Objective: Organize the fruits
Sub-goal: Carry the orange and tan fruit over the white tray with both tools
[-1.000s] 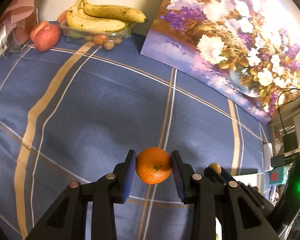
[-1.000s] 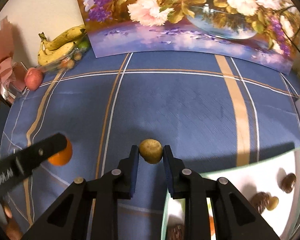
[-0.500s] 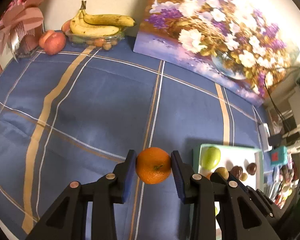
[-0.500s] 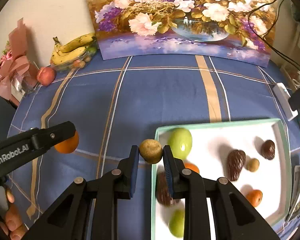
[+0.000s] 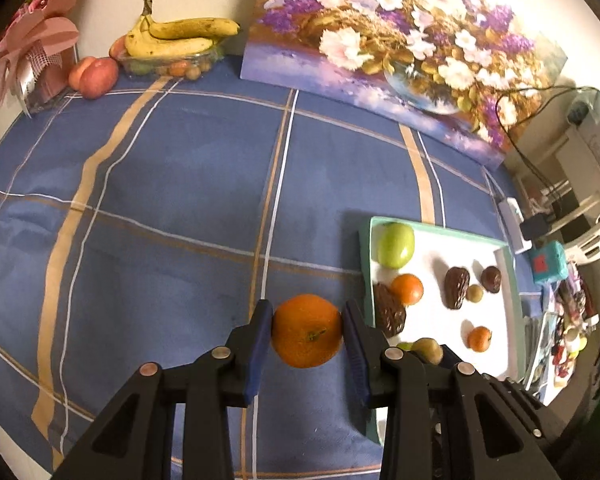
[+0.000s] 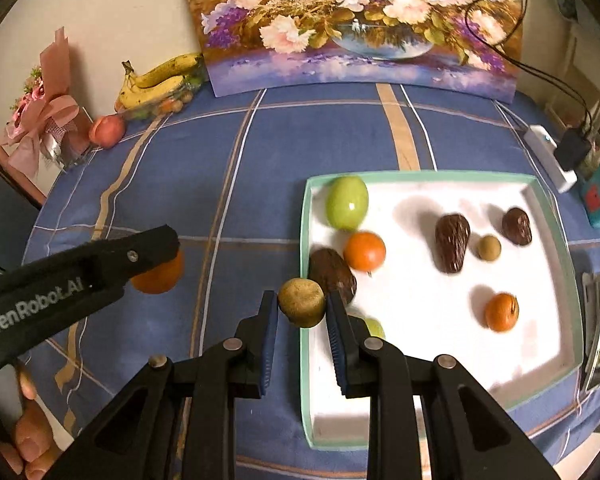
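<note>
My left gripper (image 5: 306,330) is shut on an orange (image 5: 306,331) and holds it above the blue cloth, left of the tray. My right gripper (image 6: 302,304) is shut on a small tan round fruit (image 6: 302,302) at the tray's left rim. The white tray with a green rim (image 6: 305,216) holds a green apple (image 6: 347,202), two small oranges (image 6: 364,251), dark dates (image 6: 452,242) and a small tan fruit (image 6: 489,247). The left gripper with its orange (image 6: 158,274) also shows in the right wrist view.
A flower painting (image 6: 360,20) leans on the back wall. Bananas on a clear box of fruit (image 5: 172,44) and a peach (image 5: 96,78) sit at the back left, beside a pink gift bag (image 5: 32,60). A power strip and cables (image 6: 550,156) lie right of the tray.
Both grippers have pulled back and up with their fruits still held. The tray and its fruits have come fully into view.
</note>
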Demonstrator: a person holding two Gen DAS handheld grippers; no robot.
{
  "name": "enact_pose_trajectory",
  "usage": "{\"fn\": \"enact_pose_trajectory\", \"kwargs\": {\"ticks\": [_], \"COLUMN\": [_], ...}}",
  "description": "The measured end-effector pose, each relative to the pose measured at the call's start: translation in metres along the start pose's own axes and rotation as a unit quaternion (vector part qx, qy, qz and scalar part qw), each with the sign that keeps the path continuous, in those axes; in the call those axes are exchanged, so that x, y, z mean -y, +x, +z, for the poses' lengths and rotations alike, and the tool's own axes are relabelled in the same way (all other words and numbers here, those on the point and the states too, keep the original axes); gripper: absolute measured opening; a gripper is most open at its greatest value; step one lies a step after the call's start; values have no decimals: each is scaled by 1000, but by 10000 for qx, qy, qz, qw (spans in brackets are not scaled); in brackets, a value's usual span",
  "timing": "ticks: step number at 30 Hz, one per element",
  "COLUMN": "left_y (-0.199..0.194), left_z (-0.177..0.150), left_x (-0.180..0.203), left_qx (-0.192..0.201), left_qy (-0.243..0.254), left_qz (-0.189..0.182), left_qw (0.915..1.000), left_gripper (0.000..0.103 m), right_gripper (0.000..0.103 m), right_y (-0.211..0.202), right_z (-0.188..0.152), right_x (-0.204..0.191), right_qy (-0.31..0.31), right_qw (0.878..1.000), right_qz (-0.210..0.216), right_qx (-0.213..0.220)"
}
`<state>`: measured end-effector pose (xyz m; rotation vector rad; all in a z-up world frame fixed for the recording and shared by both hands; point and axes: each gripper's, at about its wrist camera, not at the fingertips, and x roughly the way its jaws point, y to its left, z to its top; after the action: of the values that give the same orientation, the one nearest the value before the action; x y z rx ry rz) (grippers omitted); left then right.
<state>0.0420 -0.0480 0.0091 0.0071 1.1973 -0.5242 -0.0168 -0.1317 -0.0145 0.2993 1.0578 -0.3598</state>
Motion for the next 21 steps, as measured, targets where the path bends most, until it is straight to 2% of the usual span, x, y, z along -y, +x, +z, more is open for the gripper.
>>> {"fn": "enact_pose_trajectory", "kwargs": {"ticks": [7,11,16,21], "left_y": [-3,0,9,21], "left_z": [-16,-26,-41,-56], "left_x": [15,38,72,95], "left_qx": [-28,-107,-295,-529], "left_qy": [309,693,1239,1584], "left_qz": [59,24,-11,-20], "left_qw": [9995,9975,9919,9860], "left_gripper": [38,38,38,38], "right_gripper": [26,26,26,26], "right_y": [-5,-2,3,4], "right_z": [-14,-15,-19,-25], "right_x": [18,38,77,109], "right_qy": [166,386,901,1256], "right_qw": [9998,9989,9947,9900], "right_qz": [-8,-141,-320,-404], "right_qx": [-92,-219,-386,-494]}}
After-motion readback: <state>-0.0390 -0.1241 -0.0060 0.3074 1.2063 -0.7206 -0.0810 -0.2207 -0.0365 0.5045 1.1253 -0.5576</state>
